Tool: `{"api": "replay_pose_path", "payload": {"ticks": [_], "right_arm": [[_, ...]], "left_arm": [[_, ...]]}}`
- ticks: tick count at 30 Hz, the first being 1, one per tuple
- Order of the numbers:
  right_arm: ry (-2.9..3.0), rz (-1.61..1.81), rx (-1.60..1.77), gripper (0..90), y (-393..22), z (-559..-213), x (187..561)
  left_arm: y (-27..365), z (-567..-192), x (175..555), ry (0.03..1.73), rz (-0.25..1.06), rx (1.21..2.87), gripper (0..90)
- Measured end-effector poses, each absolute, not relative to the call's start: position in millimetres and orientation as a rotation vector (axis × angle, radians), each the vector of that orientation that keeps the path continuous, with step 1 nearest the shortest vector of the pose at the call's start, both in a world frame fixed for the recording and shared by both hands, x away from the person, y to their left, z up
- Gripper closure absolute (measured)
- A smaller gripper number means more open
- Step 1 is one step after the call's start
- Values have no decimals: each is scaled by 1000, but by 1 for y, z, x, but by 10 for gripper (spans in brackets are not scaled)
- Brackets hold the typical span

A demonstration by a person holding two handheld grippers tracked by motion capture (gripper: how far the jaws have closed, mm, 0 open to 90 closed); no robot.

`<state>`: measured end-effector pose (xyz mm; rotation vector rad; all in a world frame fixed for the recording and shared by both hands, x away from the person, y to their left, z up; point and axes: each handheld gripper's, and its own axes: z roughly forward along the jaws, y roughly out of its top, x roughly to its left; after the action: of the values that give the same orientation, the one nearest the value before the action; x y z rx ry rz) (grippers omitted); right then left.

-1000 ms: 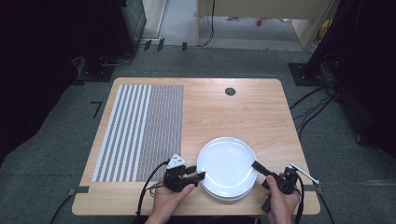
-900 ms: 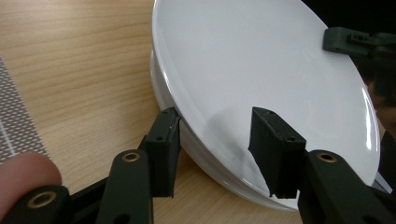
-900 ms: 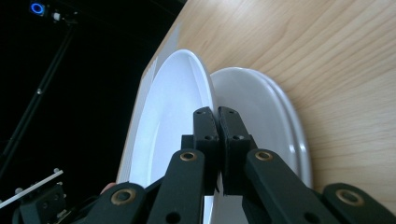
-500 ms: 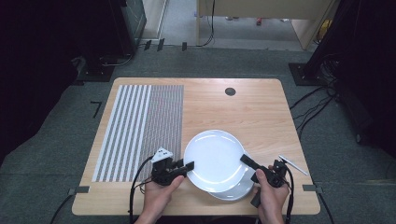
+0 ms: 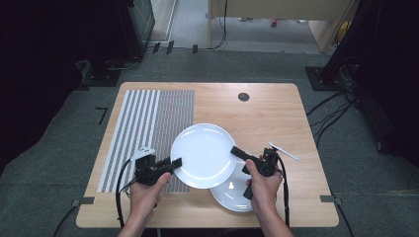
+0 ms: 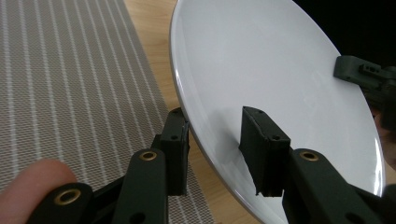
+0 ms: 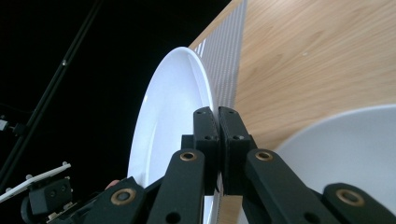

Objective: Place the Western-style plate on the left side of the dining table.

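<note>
While both forearms enter from the near edge of the table (image 5: 276,106), the person's left hand (image 5: 144,193) and right hand (image 5: 262,181) each angle their tool inward toward a shared load. Nearest the person, a second white plate (image 5: 232,193) lies flat on the wood, partly covered by the one lifted above it; it holds nothing. Over it, the upper white plate (image 5: 203,155) is carried clear of the tabletop, tilted slightly, its left part reaching over the striped placemat (image 5: 148,128); this dish is bare as well. At its left rim the left gripper (image 5: 174,163) has just been closing its jaws, and in the left gripper view one pad (image 6: 173,154) sits under the rim while the other presses on the plate's upper face (image 6: 280,79). At the opposite rim the right gripper (image 5: 236,151) has its jaws drawn narrow, pinching the plate edge (image 7: 177,116) between them in the right gripper view. Just beyond the right hand a thin white stick (image 5: 283,151) lies on the wood. Farther back, a dark round grommet (image 5: 243,97) sits near the far edge
</note>
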<state>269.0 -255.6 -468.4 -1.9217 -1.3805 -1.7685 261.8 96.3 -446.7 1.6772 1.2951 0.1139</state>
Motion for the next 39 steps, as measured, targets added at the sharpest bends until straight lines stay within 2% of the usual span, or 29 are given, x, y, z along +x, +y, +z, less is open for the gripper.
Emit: {"api": "replay_pose_path", "payload": {"ticks": [3,21,29,35,39], "right_arm": [[-1400,-1756,-1900,885,-240,-466,282],[-1530,-1679,-1833,884,-162,-455,344],[-1544,-1626,-1821,884,-134,-467,373],[-1526,-1562,-1836,883,-116,-488,394],[-1534,-1544,-1871,883,-107,-497,404]], "left_arm": [[110,-444,266,1317,153,1672,626],[178,-450,292,1478,183,1544,622],[201,-462,309,1535,195,1519,616],[216,-472,324,1582,220,1471,655],[222,-485,335,1618,193,1458,650]]}}
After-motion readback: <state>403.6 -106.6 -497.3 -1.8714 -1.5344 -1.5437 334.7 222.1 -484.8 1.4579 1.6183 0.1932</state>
